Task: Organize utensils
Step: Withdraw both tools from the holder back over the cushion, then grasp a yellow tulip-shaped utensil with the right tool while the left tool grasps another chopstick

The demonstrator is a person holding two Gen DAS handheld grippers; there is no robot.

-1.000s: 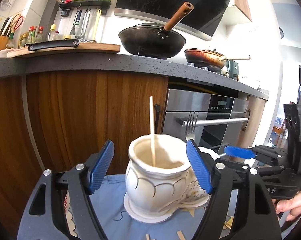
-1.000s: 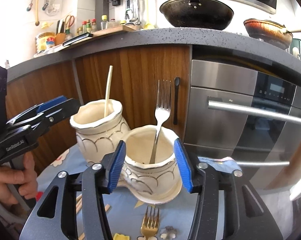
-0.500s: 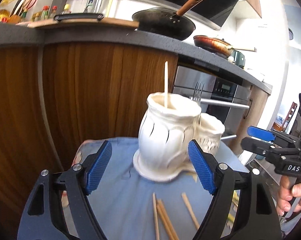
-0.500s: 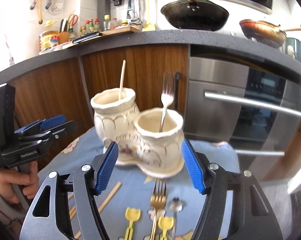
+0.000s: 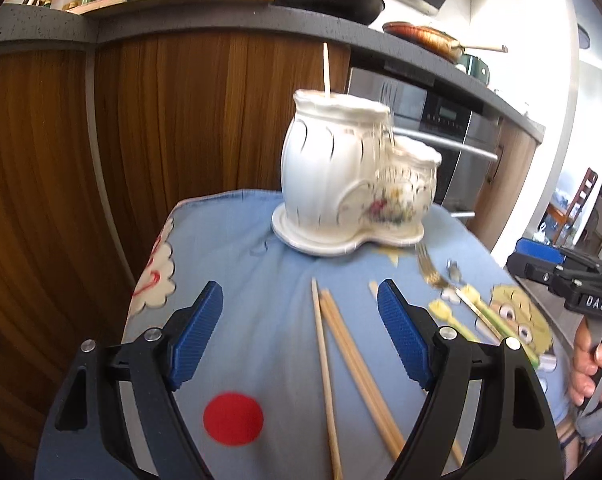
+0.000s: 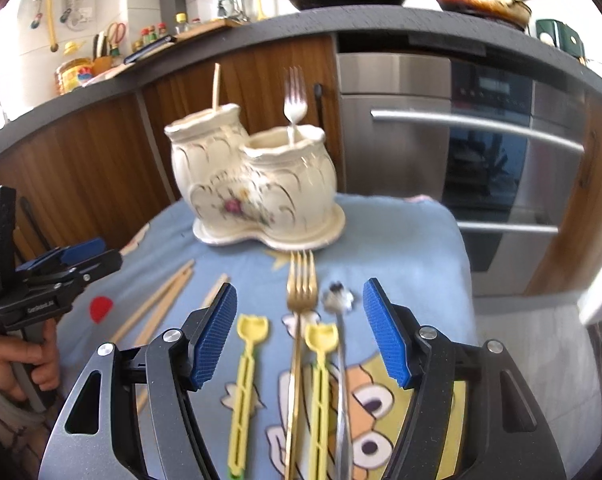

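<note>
Blue cloth [image 6: 401,240] | holder [image 6: 257,184]: chopstick [image 6: 216,84], fork [image 6: 295,98] | both fingers spread, empty

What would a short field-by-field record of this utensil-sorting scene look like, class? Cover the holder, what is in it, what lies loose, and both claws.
holder: white ceramic two-pot holder on the blue cloth
taller pot: one chopstick upright
shorter pot: silver fork upright
loose, left side: wooden chopsticks
loose, right side: gold fork, two yellow utensils, metal spoon
left claw: open, empty, above the chopsticks
right claw: open, empty, above the gold fork
</note>
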